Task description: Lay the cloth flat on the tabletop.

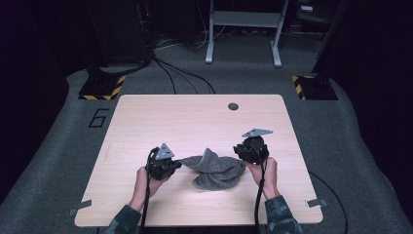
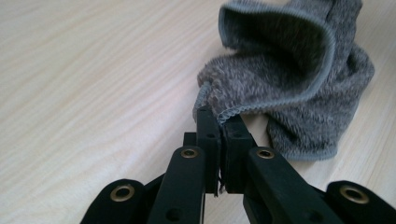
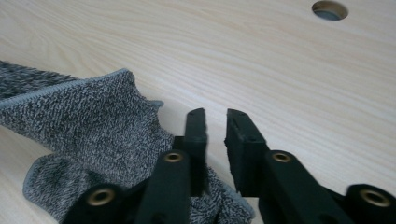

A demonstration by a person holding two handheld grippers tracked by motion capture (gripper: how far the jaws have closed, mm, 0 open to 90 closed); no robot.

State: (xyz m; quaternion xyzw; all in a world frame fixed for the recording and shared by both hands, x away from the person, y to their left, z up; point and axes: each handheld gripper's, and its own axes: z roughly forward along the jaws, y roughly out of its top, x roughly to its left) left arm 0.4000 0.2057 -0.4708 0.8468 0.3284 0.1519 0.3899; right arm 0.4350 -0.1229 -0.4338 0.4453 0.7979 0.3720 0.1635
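Observation:
A grey fuzzy cloth (image 1: 217,169) lies crumpled on the wooden table (image 1: 195,117), between my two grippers. My left gripper (image 1: 178,164) is at the cloth's left end, and its jaws are shut on a stitched corner of the cloth (image 2: 280,79), lifted a little off the wood. In the left gripper view the left gripper (image 2: 220,122) pinches that hem between its pads. My right gripper (image 1: 239,148) is by the cloth's right side. In the right gripper view the right gripper (image 3: 216,122) has a narrow gap with nothing in it; the cloth (image 3: 93,126) lies to its left and beneath.
A round cable hole (image 1: 233,106) sits near the table's far edge, also in the right gripper view as the hole (image 3: 329,10). Bare wood surrounds the cloth. Beyond the table are floor cables (image 1: 180,73), striped stand bases (image 1: 102,87) and a white frame (image 1: 243,29).

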